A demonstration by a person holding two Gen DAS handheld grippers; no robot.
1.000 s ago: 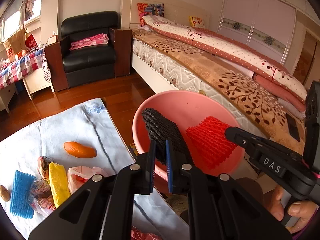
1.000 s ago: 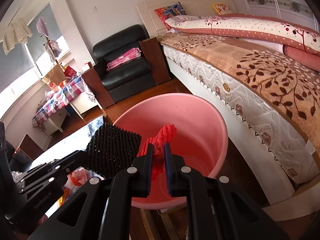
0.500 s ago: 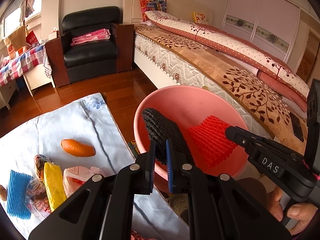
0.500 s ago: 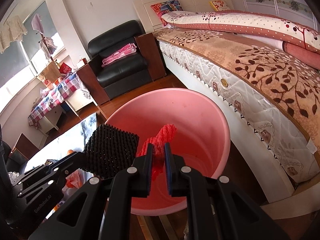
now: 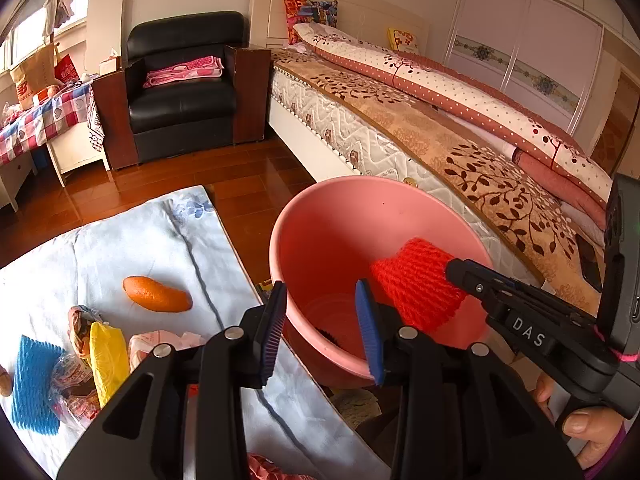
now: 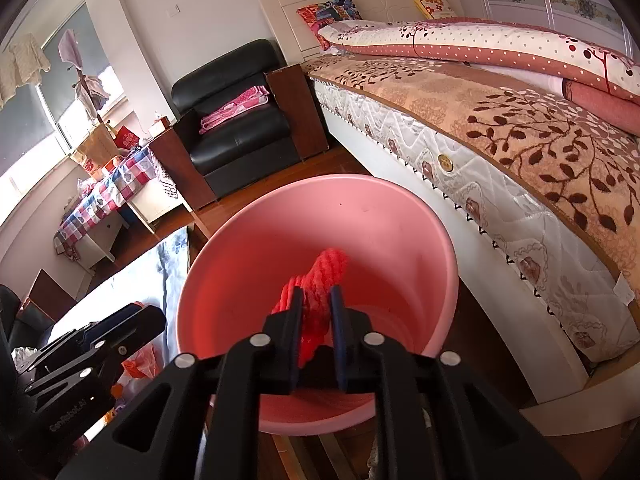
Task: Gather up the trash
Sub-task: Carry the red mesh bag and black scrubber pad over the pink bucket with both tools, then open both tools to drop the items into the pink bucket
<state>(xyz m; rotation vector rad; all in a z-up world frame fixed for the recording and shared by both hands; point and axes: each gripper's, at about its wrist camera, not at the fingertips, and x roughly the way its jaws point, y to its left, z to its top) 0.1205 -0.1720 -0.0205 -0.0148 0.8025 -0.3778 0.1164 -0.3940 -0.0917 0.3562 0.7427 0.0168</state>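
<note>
Jaws on my left gripper [image 5: 322,330] have just opened, empty, over the round pink plastic bucket [image 5: 320,216]; my right gripper [image 6: 316,320], loosening, pinches the red foam net sleeve [image 6: 320,280].

A home bedroom: made bed [image 5: 440,128] with floral quilt and pillows against a pale headboard, black leather armchair [image 5: 182,88] holding folded pink blankets, sliding white wardrobe doors [image 5: 528,44], checked-cloth side table [image 5: 36,120] by the window, polished wooden floor [image 5: 248,176].

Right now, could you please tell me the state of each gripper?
Left gripper: open and empty, jaws just opened.
Right gripper: jaws just easing apart, red foam net between them; grip cannot be told.
</note>
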